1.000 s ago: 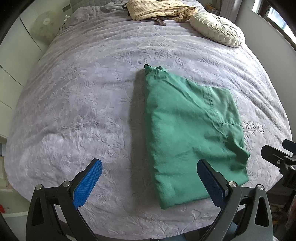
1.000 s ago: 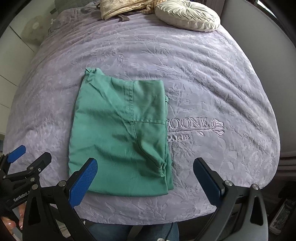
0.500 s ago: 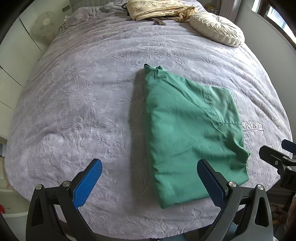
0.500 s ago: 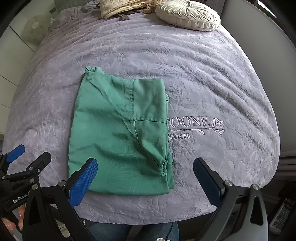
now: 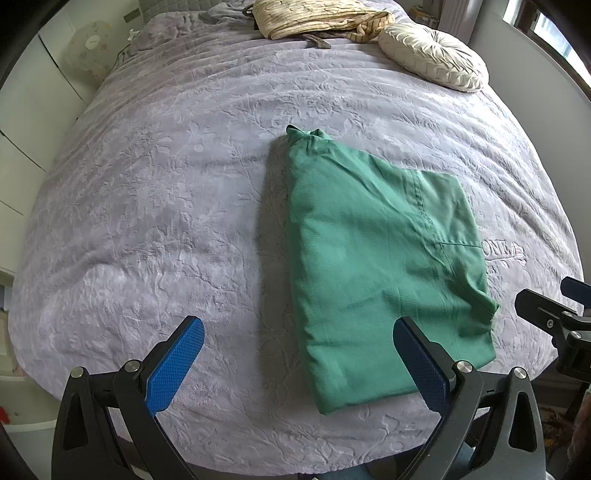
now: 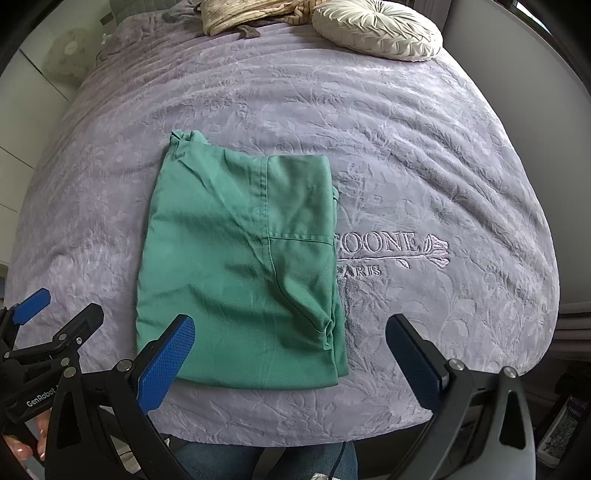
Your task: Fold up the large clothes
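Note:
A green garment (image 5: 373, 258) lies folded into a flat rectangle on the lilac bedspread (image 5: 166, 206), near the bed's front edge. It also shows in the right wrist view (image 6: 240, 266). My left gripper (image 5: 295, 362) is open and empty, held above the front edge, just left of the garment's near corner. My right gripper (image 6: 291, 358) is open and empty, held above the garment's near right corner. Neither gripper touches the cloth. The left gripper shows at the left edge of the right wrist view (image 6: 44, 325).
A round cream cushion (image 5: 432, 55) and a beige striped cloth (image 5: 317, 18) lie at the head of the bed. White cupboards (image 5: 22, 122) stand to the left. A grey wall (image 6: 535, 110) runs along the right. Embroidered lettering (image 6: 384, 251) lies right of the garment.
Both grippers have drifted only slightly; the garment lies as before and both grippers stay open.

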Demonstrator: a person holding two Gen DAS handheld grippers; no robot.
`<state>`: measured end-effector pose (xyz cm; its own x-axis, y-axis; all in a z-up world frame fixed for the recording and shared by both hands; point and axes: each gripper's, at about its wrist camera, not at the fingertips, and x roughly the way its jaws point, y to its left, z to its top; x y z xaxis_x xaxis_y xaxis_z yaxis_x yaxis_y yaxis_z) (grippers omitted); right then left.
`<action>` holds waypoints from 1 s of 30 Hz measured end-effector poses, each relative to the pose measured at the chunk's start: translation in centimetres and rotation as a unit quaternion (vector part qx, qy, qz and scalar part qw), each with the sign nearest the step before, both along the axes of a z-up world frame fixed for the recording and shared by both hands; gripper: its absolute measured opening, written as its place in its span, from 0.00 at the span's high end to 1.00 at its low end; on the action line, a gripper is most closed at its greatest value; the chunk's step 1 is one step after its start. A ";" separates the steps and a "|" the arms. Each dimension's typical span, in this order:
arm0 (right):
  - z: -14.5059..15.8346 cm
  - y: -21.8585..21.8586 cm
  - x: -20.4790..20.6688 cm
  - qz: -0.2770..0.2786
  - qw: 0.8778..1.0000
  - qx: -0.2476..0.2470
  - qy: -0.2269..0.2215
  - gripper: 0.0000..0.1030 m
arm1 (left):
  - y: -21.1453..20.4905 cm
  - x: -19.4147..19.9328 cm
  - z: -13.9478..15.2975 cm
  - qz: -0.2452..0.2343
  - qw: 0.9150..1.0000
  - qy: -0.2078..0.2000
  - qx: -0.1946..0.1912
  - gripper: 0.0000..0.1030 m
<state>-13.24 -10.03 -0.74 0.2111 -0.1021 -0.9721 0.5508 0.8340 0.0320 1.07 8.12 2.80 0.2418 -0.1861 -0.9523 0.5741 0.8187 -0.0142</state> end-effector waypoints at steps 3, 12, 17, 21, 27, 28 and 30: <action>0.0 0.0 0.0 0.000 1.000 0.000 0.000 0.00 | 0.0 0.0 0.0 0.000 1.000 0.000 0.000 0.00; -0.1 -0.1 0.1 0.001 1.000 0.000 0.001 0.00 | -0.1 0.0 0.0 0.001 1.000 0.000 0.000 0.00; -0.1 0.0 0.1 0.001 1.000 0.001 0.001 0.00 | -0.1 0.0 -0.1 0.000 1.000 0.001 0.001 0.00; -0.1 0.0 0.2 0.001 1.000 0.000 0.001 0.00 | -0.1 0.1 -0.1 0.000 1.000 0.001 0.001 0.00; -0.2 -0.1 0.2 0.002 1.000 0.001 0.002 0.00 | -0.1 0.0 -0.1 0.000 1.000 0.001 0.001 0.00; -0.2 -0.1 0.2 0.001 1.000 0.001 0.002 0.00 | -0.1 0.0 -0.1 0.000 1.000 0.001 0.001 0.00; -0.2 -0.2 0.2 0.003 1.000 0.001 0.002 0.00 | -0.1 0.0 -0.1 0.001 1.000 0.002 0.001 0.00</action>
